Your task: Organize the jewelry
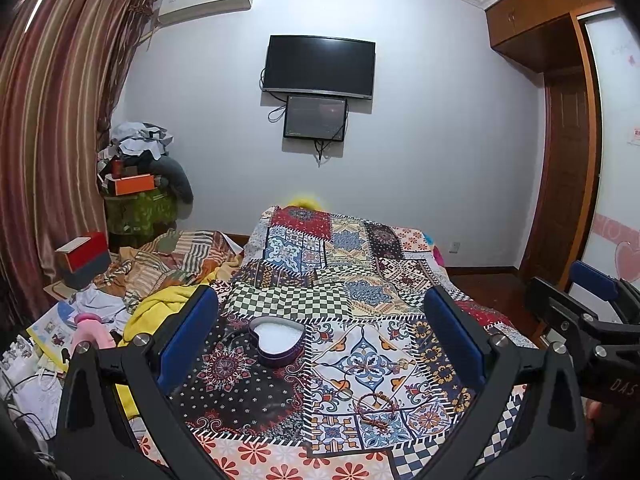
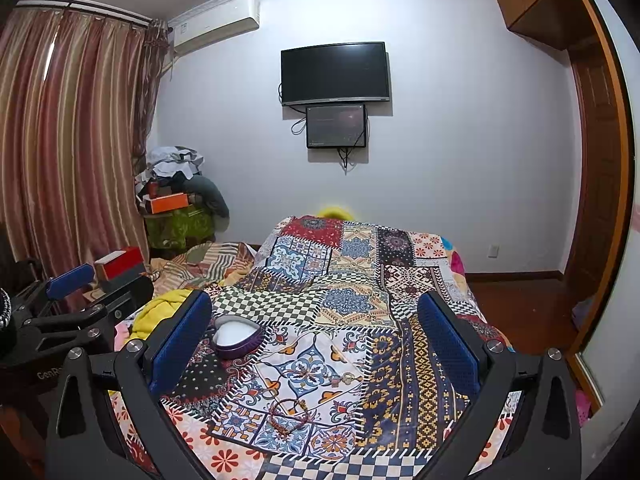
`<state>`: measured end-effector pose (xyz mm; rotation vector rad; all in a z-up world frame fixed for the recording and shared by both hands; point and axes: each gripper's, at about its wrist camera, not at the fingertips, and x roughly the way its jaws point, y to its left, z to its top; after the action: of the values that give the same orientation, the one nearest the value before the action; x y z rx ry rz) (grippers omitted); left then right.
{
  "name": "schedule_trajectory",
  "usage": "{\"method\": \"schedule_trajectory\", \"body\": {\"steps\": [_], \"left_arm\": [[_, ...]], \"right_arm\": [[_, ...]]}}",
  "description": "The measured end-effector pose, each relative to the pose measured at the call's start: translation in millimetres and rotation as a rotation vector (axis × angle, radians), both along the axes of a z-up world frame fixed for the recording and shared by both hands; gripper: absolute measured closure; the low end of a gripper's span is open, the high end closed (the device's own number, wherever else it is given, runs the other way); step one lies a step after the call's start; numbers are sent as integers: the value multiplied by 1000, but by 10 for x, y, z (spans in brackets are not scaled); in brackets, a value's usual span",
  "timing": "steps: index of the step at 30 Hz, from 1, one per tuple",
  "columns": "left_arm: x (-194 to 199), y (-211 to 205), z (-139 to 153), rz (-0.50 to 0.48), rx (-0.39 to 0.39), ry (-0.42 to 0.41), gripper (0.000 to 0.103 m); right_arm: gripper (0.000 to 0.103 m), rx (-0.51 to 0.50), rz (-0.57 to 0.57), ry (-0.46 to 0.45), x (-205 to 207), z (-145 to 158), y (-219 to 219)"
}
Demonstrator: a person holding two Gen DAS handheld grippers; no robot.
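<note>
Jewelry here means a reddish bracelet (image 1: 376,410) lying loose on the patchwork bedspread (image 1: 360,280), near the foot edge of the bed and close to both cameras. Going left to right across the bed: a heart-shaped tin (image 1: 277,340) with a pale lining sits open toward the left side, farther from the foot edge than the bracelet and well apart from it; the bracelet lies to its right and nearer. In the right wrist view a small pale piece, perhaps a ring (image 2: 347,378), rests just beyond the bracelet (image 2: 289,414), though it is too small to be sure. The left tongs (image 1: 320,332) and the right tongs (image 2: 314,336) are both spread wide and carry nothing, hovering above the bedspread. The work looks barely begun: nothing is in the tin. The next move likely calls for lowering one pair of tongs over the bracelet, pinching its thin cord cleanly off the soft cloth, then carrying it left to the tin.
</note>
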<state>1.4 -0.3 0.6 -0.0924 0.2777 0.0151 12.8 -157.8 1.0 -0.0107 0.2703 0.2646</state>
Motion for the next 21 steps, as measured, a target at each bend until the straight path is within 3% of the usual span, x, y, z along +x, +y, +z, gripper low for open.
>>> {"method": "schedule_trajectory", "body": {"steps": [21], "left_arm": [[-2, 3, -4, 3, 1, 0, 0]], "right_arm": [[1, 1, 0, 0, 2, 4, -16]]}}
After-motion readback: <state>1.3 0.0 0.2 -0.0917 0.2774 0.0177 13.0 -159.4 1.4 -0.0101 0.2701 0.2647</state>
